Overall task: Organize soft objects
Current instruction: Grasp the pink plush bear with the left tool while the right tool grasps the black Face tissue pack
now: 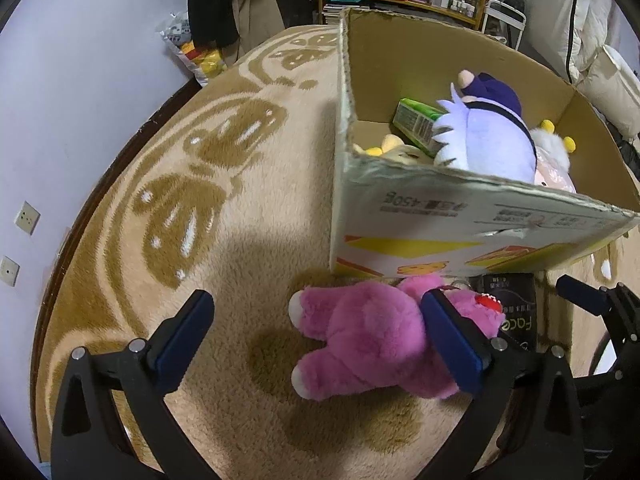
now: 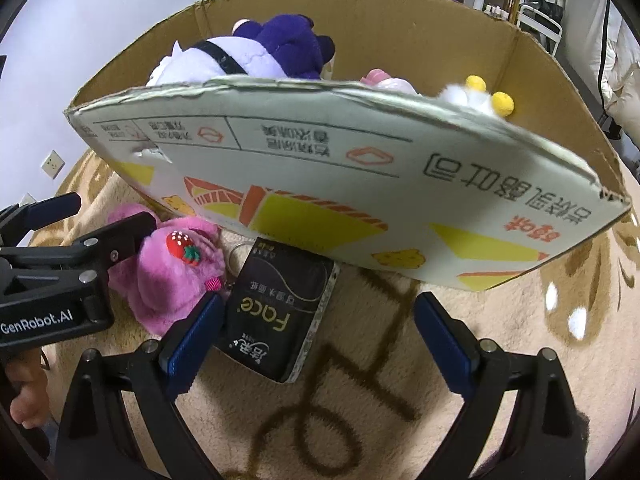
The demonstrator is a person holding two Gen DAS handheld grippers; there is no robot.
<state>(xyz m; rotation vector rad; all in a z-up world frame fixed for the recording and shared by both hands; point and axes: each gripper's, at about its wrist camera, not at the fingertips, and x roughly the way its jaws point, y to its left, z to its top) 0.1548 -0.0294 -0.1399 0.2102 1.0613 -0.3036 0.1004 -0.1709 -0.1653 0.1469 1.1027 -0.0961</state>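
The left gripper (image 1: 318,338) gapes wide over the rug (image 1: 240,240), empty. The pink plush bear (image 1: 372,336) lies ahead, toward its right finger, long axis running across the opening; this hand looks nearer. It is fluffy with white paws, just before the cardboard box (image 1: 440,232). Further right, the right gripper (image 2: 318,338) stands wide beside a black tissue pack (image 2: 276,312).

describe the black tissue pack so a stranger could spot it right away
Find the big cardboard box on the beige rug. The black tissue pack lies on the rug against the box's printed front, beside the pink plush bear. It alone is flat, black and rectangular.
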